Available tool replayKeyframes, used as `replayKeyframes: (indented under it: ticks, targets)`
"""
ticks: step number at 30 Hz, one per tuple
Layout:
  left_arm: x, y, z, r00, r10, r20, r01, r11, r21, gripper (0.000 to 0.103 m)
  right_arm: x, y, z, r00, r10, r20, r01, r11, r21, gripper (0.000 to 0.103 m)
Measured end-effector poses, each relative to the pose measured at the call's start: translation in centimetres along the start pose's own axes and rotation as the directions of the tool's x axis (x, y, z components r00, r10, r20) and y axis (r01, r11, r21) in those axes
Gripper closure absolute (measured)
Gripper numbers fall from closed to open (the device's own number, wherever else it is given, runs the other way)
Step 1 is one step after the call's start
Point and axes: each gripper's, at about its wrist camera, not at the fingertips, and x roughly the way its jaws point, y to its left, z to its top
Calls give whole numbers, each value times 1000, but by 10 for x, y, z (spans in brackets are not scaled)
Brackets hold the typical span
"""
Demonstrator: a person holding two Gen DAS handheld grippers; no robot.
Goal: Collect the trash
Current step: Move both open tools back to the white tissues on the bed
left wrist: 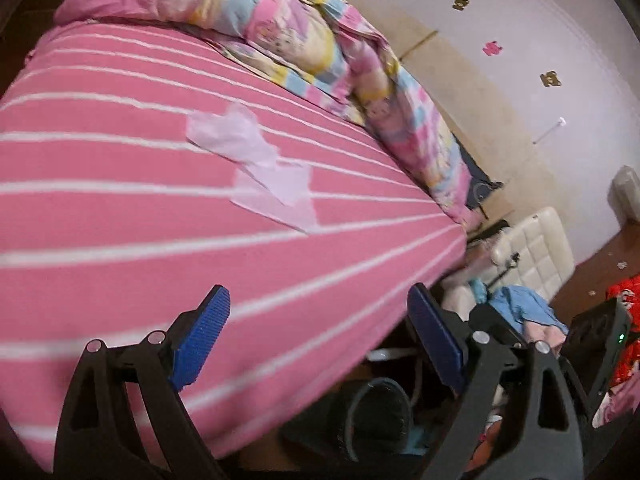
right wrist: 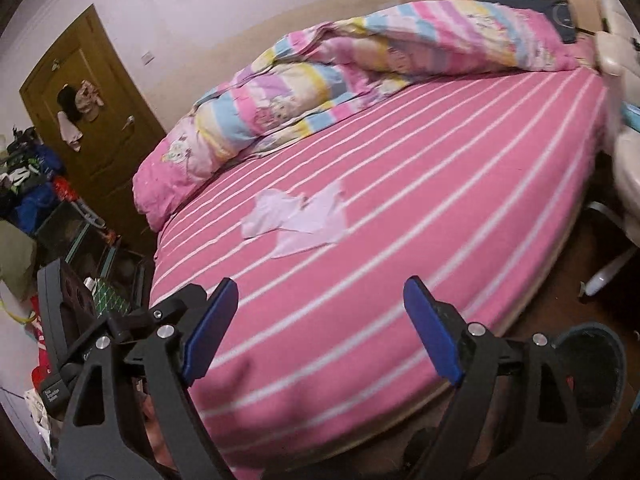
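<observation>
Both the left gripper (left wrist: 318, 304) and the right gripper (right wrist: 320, 300) hold their jaws wide apart and empty, probably ready for the white tissues (left wrist: 256, 164) lying on the striped bed (left wrist: 120, 240).

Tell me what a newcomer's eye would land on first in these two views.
The pink sheet with white stripes fills both views, and crumpled white tissues lie in the middle of it. A pastel patterned quilt is bunched along the far side by the wall. Both the left gripper and the right gripper stand open and empty over the bed's near edge.
</observation>
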Motion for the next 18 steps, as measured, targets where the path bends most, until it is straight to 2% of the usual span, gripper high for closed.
replayKeyframes:
  ticks: [6, 15, 16, 18]
  targets:
    - [16, 35, 22, 997, 73, 0, -73, 992, 107, 15, 68, 10, 1, 1000, 5, -18, -6, 999, -47, 19]
    - [64, 65, 64, 995, 101, 11, -101, 994, 33, 15, 147, -2, 18, 996, -30, -90, 26, 999, -38, 19]
    - [70, 67, 69, 996, 94, 11, -94, 995, 30, 15, 155, -1, 21, 995, -29, -93, 24, 998, -51, 19]
    - [79, 66, 76, 992, 128, 22, -129, 990, 57, 15, 166, 0, 27, 995, -34, -92, 28, 998, -65, 19]
